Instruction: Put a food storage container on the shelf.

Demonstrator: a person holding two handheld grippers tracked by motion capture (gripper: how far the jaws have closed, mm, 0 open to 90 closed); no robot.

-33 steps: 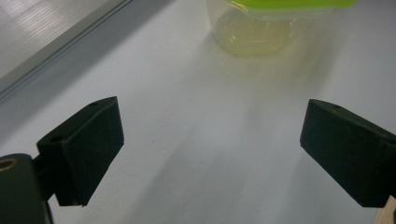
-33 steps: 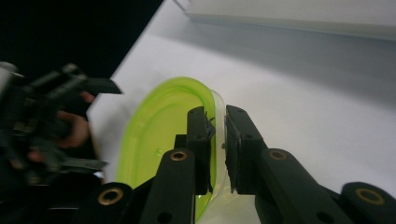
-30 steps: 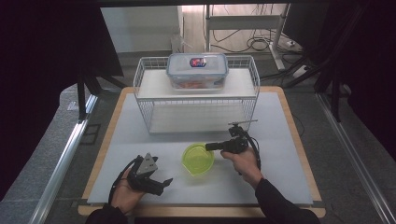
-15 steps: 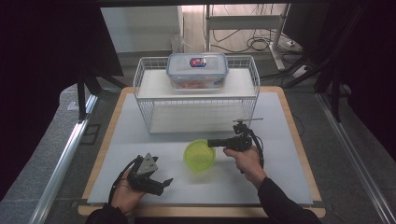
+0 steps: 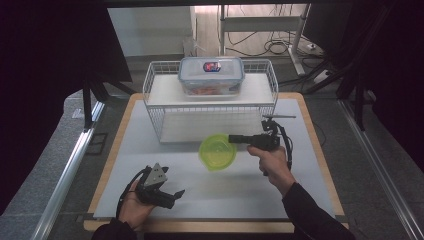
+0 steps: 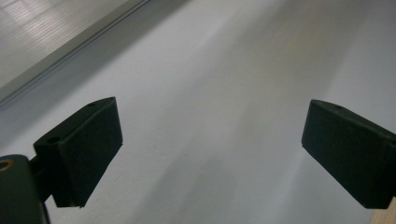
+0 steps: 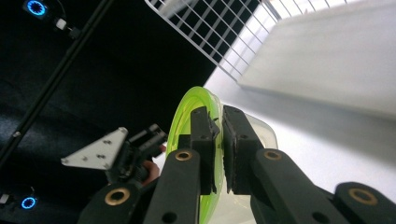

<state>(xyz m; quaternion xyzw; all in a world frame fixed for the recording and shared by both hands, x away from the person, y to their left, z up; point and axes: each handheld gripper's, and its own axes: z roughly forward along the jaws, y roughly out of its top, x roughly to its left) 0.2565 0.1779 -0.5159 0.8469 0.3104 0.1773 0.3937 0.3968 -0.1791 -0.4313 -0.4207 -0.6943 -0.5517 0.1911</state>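
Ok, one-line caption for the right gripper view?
Right gripper clamps the rim of a green bowl beside the white wire rack.

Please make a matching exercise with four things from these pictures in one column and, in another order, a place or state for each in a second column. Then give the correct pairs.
Things:
1. green bowl
2. clear lidded container
3. left gripper
4. white wire rack

Places or states:
A. stands at the back of the table
B. open, with nothing between its jaws
C. clamped at its rim by the right gripper
D. rests on the top shelf

Pairs: 1-C, 2-D, 3-B, 4-A
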